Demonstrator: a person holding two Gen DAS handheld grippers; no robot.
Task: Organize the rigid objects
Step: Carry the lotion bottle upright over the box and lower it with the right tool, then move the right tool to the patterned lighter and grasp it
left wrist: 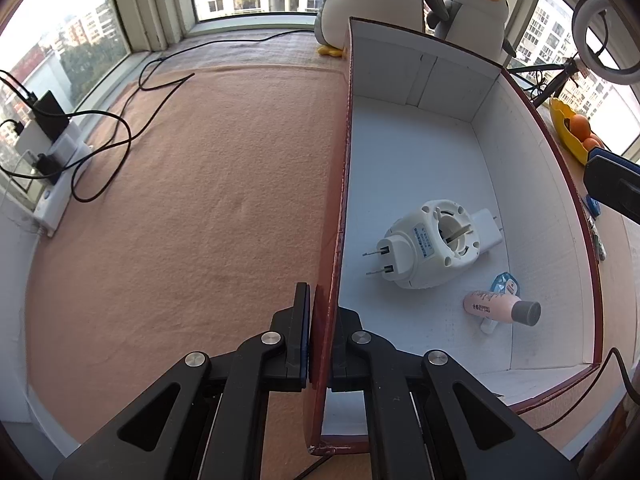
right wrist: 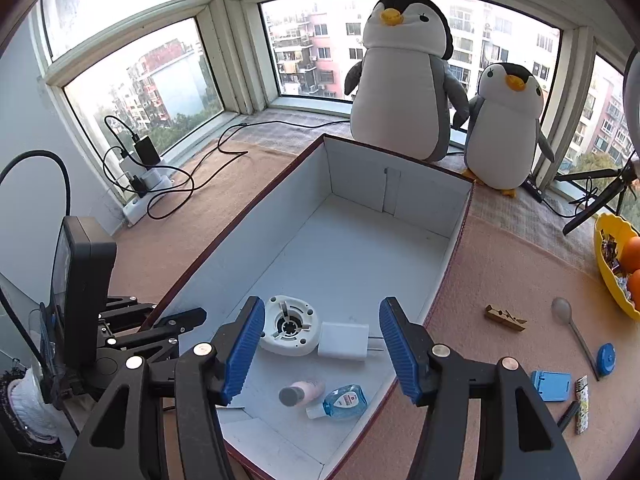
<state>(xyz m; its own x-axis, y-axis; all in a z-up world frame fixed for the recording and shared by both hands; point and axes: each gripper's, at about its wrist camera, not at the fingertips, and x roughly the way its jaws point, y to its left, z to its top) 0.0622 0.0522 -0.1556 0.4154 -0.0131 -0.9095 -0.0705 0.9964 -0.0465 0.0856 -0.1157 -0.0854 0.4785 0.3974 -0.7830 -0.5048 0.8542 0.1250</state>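
Left tongs (left wrist: pixel 319 336) clench the box (right wrist: pixel 436 280) by its near-left wall, holding it steady on the pink surface (left wrist: pixel 200 200). Right tongs (right wrist: pixel 322 354) hang released above the box's near end, nothing between the blue pads (right wrist: pixel 246 344); a white charger (right wrist: pixel 344 341) lies on the box floor right under the gap, so I judge it has just been dropped in.

Inside the box, nearest first: a blue bottle (right wrist: pixel 344 402) and a pink bottle (right wrist: pixel 306 392) touching each other by the near wall, then the charger, and just left of it a round white plug-in device (right wrist: pixel 289 330). The far half of the box floor is bare.

Outside the box, to its right, the rest waits on the surface: a dark pen (right wrist: pixel 568 416) and a patterned lighter (right wrist: pixel 582 404) nearest, a blue square piece (right wrist: pixel 551 386), a blue round case (right wrist: pixel 606 358), a spoon (right wrist: pixel 574 328) and, farther off, a wooden clothespin (right wrist: pixel 505 318). I judge the job under half done: four items in, about six to go. A yellow bowl (right wrist: pixel 606 280) of oranges and sweets sits farther right; whether it belongs to the job I cannot tell. Two plush penguins (right wrist: pixel 404 92) stand behind the box's far wall.
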